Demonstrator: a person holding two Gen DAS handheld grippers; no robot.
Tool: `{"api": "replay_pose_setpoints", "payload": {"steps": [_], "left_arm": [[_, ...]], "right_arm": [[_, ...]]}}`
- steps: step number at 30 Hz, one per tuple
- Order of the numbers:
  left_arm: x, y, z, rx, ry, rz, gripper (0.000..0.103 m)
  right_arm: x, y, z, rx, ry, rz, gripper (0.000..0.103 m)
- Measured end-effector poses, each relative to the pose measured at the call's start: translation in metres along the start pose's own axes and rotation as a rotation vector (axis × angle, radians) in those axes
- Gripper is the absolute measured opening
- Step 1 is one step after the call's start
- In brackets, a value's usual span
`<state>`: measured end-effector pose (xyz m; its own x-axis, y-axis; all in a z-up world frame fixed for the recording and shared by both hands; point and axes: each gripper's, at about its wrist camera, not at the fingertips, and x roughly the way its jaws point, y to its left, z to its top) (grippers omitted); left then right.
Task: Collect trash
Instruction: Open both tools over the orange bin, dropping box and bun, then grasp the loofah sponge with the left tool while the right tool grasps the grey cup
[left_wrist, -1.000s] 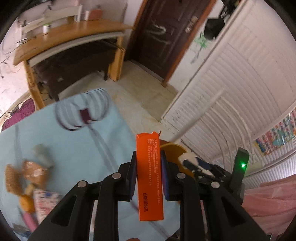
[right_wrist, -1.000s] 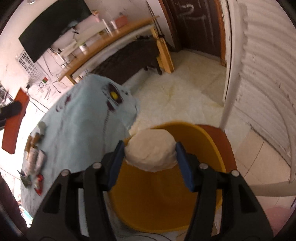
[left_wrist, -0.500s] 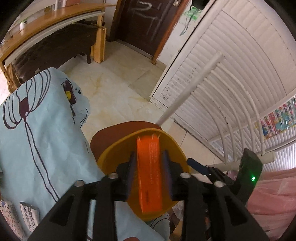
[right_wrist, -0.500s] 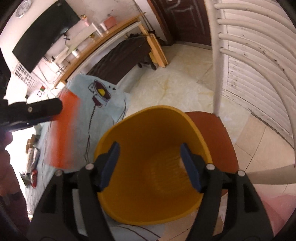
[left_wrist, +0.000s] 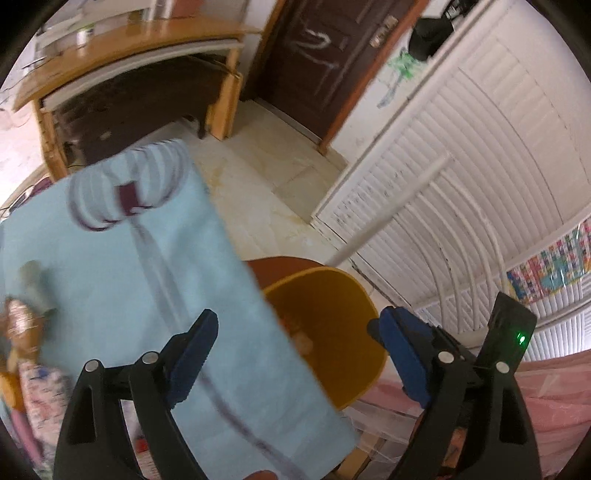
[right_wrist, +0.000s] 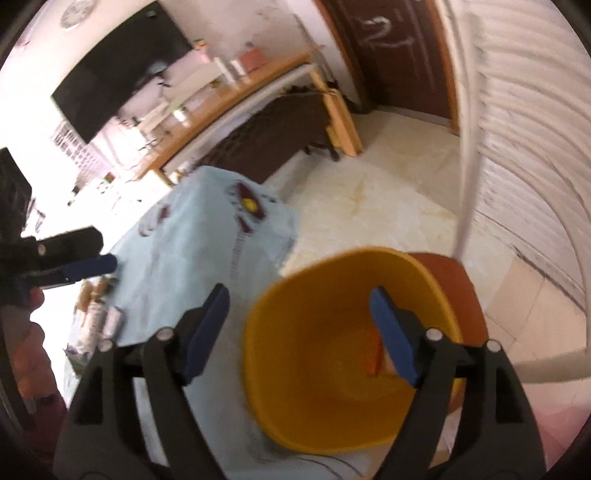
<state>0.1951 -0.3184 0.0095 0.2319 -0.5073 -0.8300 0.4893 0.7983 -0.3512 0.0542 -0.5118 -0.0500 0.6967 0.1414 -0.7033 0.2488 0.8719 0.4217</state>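
A yellow bin (right_wrist: 332, 369) stands on a brown stool beside the blue-clothed table (right_wrist: 192, 258). An orange box (right_wrist: 373, 352) lies inside it; it also shows in the left wrist view (left_wrist: 295, 334), with the bin (left_wrist: 343, 354) at centre right. My left gripper (left_wrist: 295, 343) is open and empty, over the table's edge next to the bin; it also shows in the right wrist view (right_wrist: 74, 269). My right gripper (right_wrist: 299, 332) is open and empty above the bin's left rim. Several wrappers (left_wrist: 26, 332) lie blurred on the table at the left, and also show in the right wrist view (right_wrist: 99, 317).
A brown stool (right_wrist: 465, 295) carries the bin. A white louvred door (left_wrist: 461, 166) and white rail (left_wrist: 388, 218) stand to the right. A wooden desk (left_wrist: 129, 55) and dark door (left_wrist: 321, 66) are at the back. Pink fabric (left_wrist: 554, 398) lies at the lower right.
My left gripper has opened and dropped the orange box into the bin, then swung back left over the table. My right gripper let go of a white wad earlier and stays open.
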Motion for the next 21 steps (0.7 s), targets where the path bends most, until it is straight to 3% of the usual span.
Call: {"api": "replay_pose_setpoints", "payload": {"steps": [3,12,21], "left_arm": [[-0.025,0.023,-0.004,-0.018,-0.04,0.041,0.084],[-0.093,0.126,-0.005,-0.109,-0.134,0.283,0.085],[-0.111,0.232,-0.018,-0.232,-0.112,0.366,0.085]], "right_arm": [[0.008,0.04,0.008,-0.066,0.006,0.04,0.077],[0.049,0.154,0.019,-0.244,0.073,0.122,0.077],[0.088,0.237,0.02,-0.368,0.144,0.154,0.077]]}}
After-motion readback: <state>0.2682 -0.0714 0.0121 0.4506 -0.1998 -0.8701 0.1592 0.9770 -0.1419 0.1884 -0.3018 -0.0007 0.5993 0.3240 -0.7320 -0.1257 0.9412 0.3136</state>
